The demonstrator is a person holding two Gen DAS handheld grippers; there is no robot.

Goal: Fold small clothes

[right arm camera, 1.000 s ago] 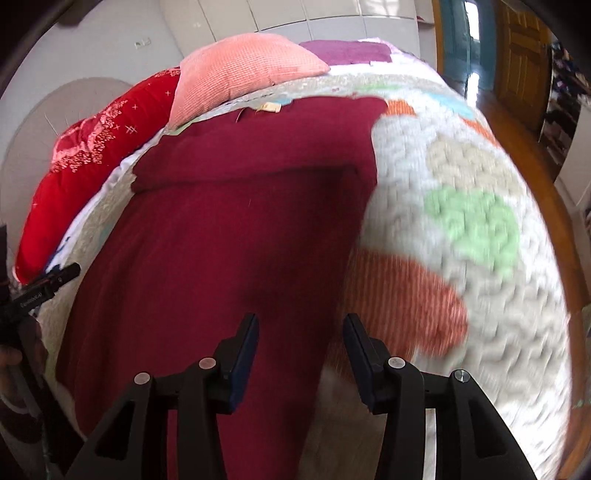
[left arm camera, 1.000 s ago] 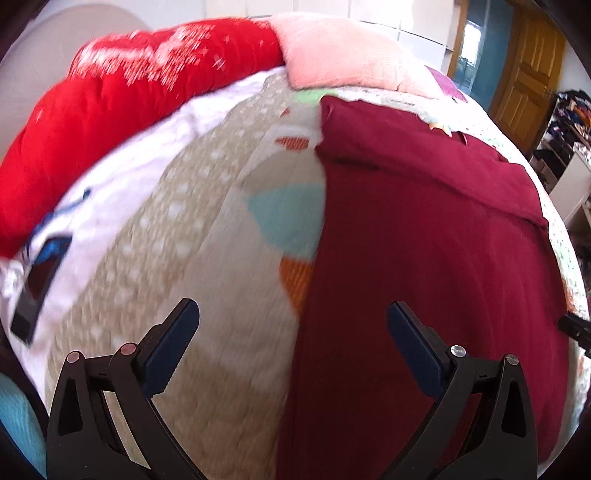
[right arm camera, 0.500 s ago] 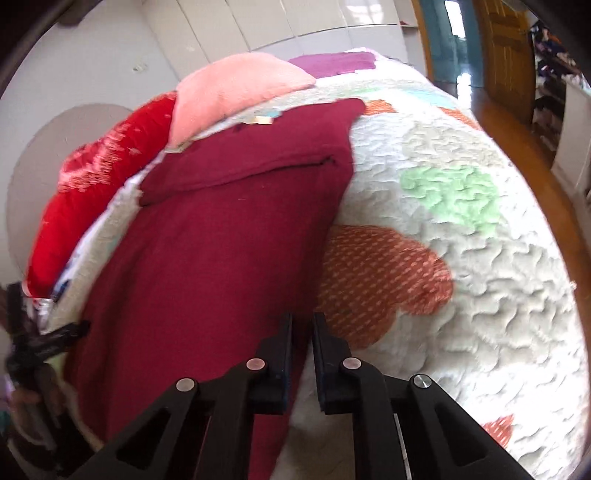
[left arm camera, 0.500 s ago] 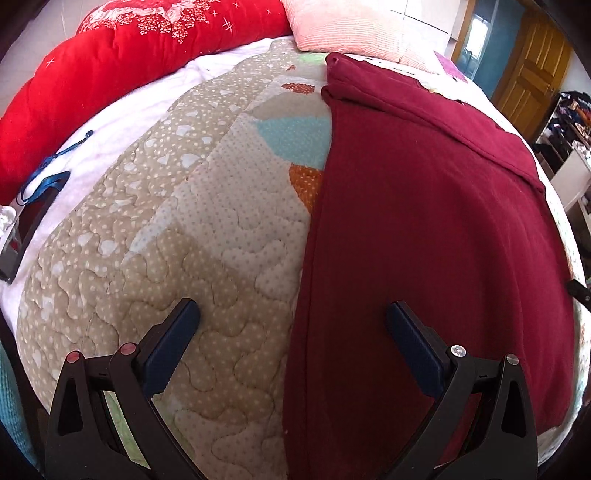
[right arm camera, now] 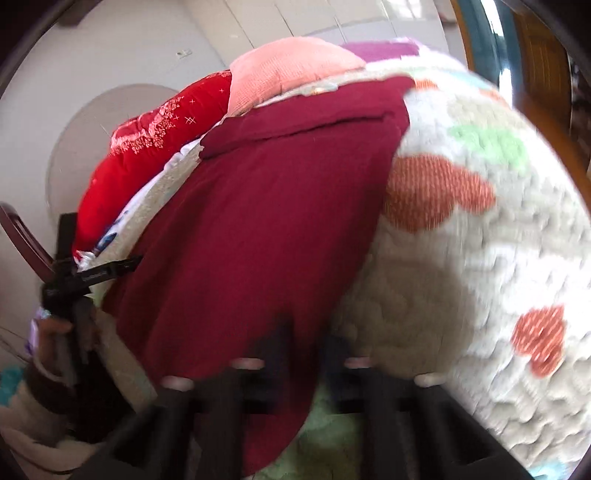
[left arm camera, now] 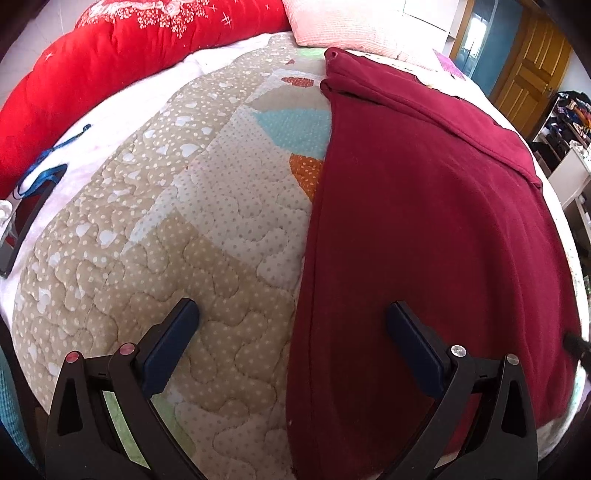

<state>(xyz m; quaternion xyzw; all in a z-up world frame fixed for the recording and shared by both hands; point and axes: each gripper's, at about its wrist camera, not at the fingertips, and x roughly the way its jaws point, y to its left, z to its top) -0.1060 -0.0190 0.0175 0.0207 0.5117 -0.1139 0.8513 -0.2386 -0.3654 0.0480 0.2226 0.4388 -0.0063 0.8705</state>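
Observation:
A dark red garment [left arm camera: 424, 221] lies flat on the quilted bed, its far end folded over. My left gripper [left arm camera: 291, 328] is open and hovers low over the garment's left edge, one finger over the quilt, one over the cloth. In the right wrist view the same garment [right arm camera: 266, 221] has its near right corner lifted off the quilt. My right gripper [right arm camera: 301, 343] is blurred; its fingers stand close together on that near edge of the cloth. The left gripper [right arm camera: 88, 277] and the hand holding it show at the left.
A patchwork quilt [left arm camera: 184, 221] covers the bed. A red duvet [left arm camera: 129, 55] and a pink pillow [left arm camera: 351, 26] lie at the head. A dark phone with a blue strap [left arm camera: 26, 218] lies at the left edge. A wooden door [left arm camera: 524, 74] stands beyond.
My right gripper closed from open onto the garment's near right edge and has lifted it, tilting the view. My left gripper moved lower and closer to the garment's left edge, still open.

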